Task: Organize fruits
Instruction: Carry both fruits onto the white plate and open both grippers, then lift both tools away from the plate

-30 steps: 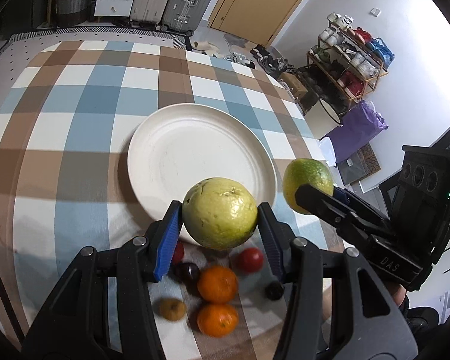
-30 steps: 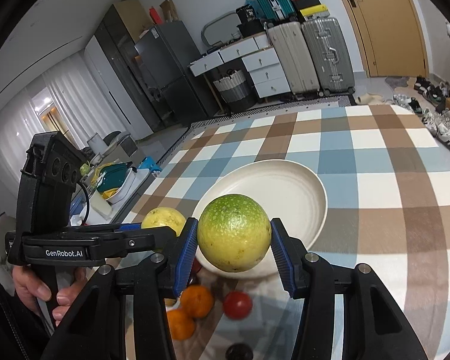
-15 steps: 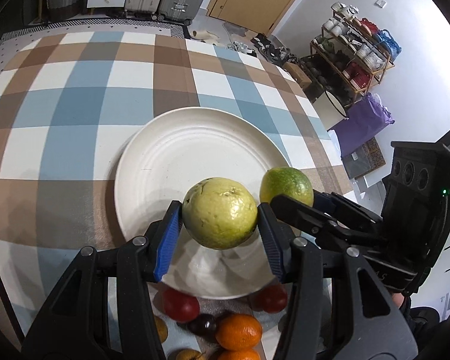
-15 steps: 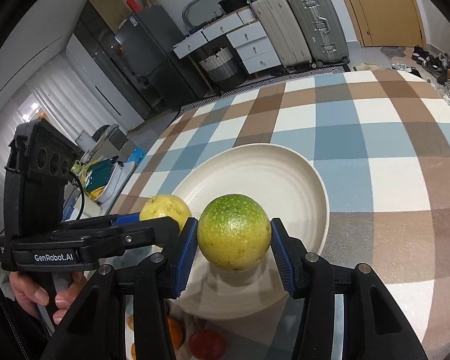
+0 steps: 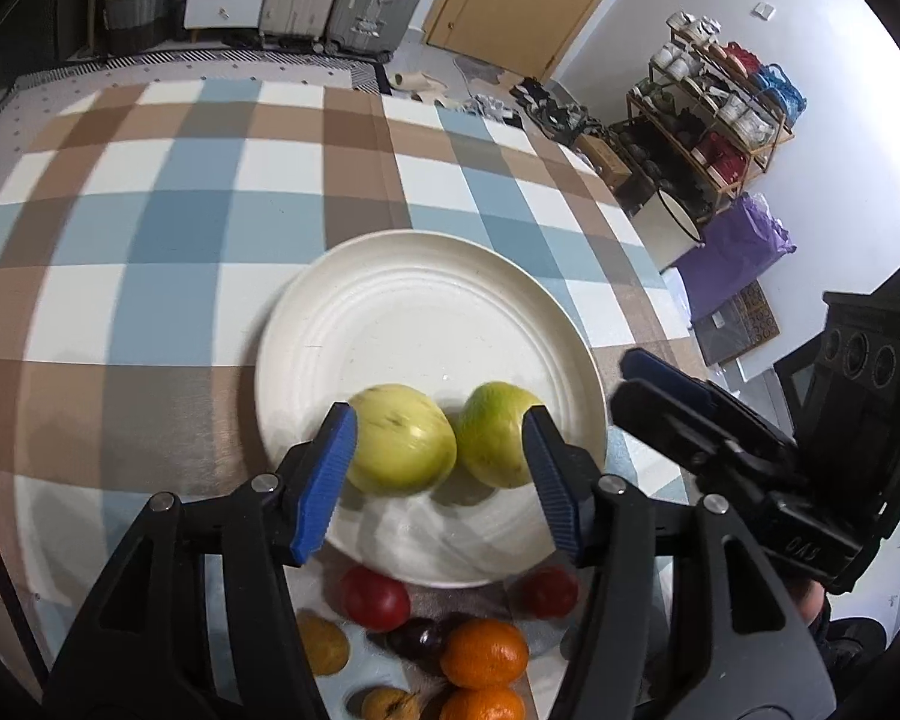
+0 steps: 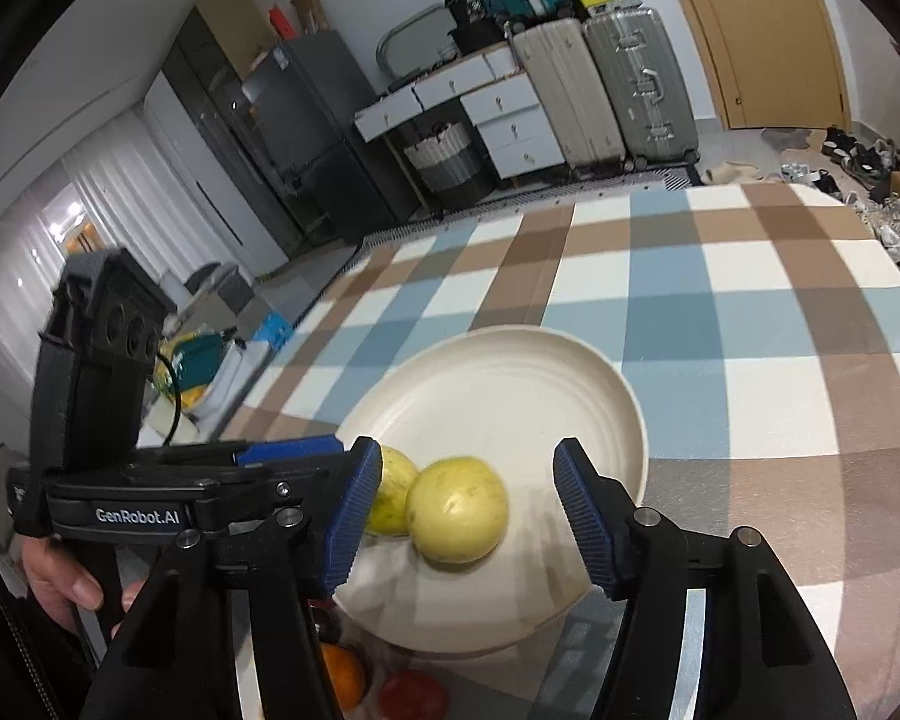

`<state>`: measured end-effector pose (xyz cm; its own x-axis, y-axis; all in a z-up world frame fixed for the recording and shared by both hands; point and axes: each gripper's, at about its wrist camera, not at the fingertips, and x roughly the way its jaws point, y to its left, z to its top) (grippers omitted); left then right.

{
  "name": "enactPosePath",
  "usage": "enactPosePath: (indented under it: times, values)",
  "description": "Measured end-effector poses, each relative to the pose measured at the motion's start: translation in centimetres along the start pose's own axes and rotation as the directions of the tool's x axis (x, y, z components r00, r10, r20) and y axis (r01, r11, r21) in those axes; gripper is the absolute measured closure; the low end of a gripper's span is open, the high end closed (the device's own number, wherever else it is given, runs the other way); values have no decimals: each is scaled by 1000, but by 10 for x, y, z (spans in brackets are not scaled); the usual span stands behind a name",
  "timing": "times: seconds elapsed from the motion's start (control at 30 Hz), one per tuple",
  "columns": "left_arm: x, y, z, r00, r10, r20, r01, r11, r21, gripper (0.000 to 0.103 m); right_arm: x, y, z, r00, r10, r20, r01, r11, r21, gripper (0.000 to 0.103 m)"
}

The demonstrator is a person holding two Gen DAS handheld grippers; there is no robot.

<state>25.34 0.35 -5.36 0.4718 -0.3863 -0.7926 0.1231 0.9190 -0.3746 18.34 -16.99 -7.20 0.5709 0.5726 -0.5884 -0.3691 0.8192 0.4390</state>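
Side by side, touching, near the round white plate's (image 5: 342, 324) front rim: pale yellow round fruit (image 5: 399, 447) and green-yellow round fruit (image 5: 495, 435). Both left gripper (image 5: 438, 474) and right gripper (image 6: 468, 510) spread apart, gripping nothing.

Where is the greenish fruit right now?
In the left wrist view, the greenish fruit lies on the white plate, near its front rim, touching the yellow fruit to its left.

Right gripper (image 6: 468, 510) with jaws spread wide, two yellow-green fruits (image 6: 457, 510) touching on white plate (image 6: 570, 360), left gripper (image 6: 306, 456) alongside, orange (image 6: 342, 675) and red fruit (image 6: 414, 697) on checked tablecloth (image 6: 750, 312).
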Motion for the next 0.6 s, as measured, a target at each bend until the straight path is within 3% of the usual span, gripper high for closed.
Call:
enactPosePath:
  times: [0.3,0.6]
  values:
    - [-56,-3,-29,994,69,79,-71,997,17,35,-40,27,-10,998,-11,54,13,999,-43,38]
    - [-106,-21,-65,979,130,154,-142,987,68,22,-80,58,-26,991,-24,132,38,994,-102,24]
